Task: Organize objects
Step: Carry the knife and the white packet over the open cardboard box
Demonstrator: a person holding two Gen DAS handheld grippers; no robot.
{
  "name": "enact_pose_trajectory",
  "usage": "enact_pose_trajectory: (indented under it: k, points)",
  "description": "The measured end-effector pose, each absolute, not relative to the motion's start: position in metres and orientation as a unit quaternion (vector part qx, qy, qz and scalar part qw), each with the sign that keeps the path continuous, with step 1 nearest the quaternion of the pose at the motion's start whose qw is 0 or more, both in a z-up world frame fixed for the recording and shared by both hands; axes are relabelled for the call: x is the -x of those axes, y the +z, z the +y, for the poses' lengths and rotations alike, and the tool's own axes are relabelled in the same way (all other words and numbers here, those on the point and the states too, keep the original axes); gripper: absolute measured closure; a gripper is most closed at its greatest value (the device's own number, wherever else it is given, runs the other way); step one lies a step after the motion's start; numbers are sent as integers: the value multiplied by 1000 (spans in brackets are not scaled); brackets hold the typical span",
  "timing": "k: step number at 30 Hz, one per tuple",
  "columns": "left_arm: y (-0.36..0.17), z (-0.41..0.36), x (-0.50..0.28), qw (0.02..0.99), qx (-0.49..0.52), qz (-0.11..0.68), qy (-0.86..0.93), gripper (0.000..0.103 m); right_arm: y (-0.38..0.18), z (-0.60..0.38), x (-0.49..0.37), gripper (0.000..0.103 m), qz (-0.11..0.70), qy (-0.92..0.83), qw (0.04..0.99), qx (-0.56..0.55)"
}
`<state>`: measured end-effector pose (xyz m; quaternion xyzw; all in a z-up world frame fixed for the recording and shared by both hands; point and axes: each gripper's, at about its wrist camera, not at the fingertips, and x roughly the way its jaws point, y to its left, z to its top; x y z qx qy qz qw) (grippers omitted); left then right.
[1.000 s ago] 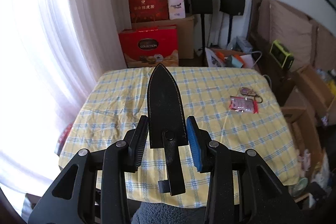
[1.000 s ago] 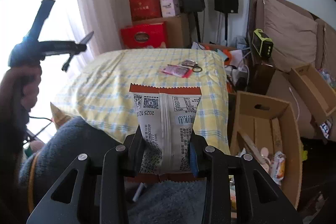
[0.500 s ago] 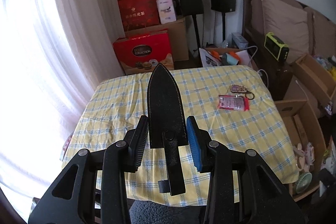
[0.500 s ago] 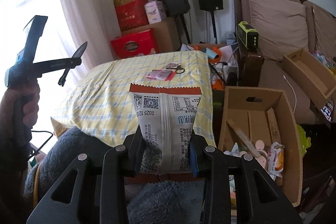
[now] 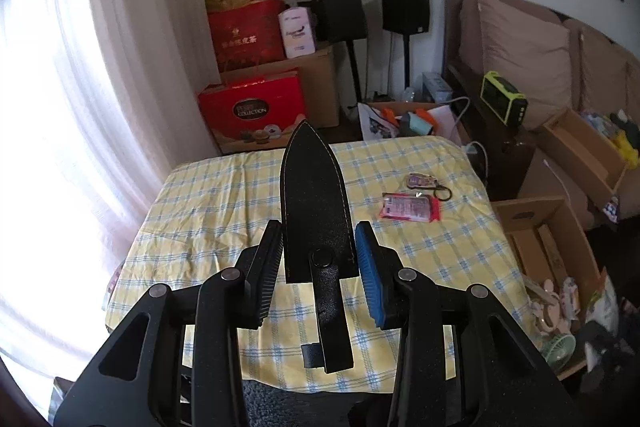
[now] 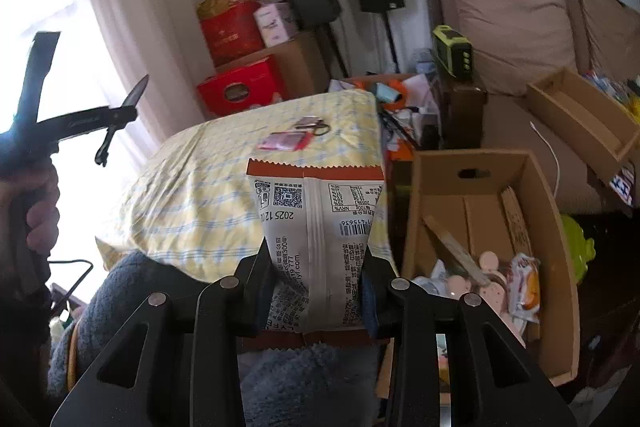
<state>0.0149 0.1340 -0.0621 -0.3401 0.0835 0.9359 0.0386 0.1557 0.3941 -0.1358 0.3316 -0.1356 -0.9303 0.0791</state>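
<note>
Left wrist: black sheath clamped in left gripper.

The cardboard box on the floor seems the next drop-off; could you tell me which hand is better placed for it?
Probably right: the right gripper, clamping the snack packet, sits beside the cardboard box.

My snack packet hiding the worktop's near edge, its lower end behind my hand-held gripper, pink packet blurred, box contents indistinct.
</note>
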Motion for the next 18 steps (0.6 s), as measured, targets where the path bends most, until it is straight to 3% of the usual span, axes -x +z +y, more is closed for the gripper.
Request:
enact_pose_trajectory:
  k: [18]
  points:
    - [-71,175,-28,87,352,91,928,68,-134,444,-170,68,-190,-928,40,-318]
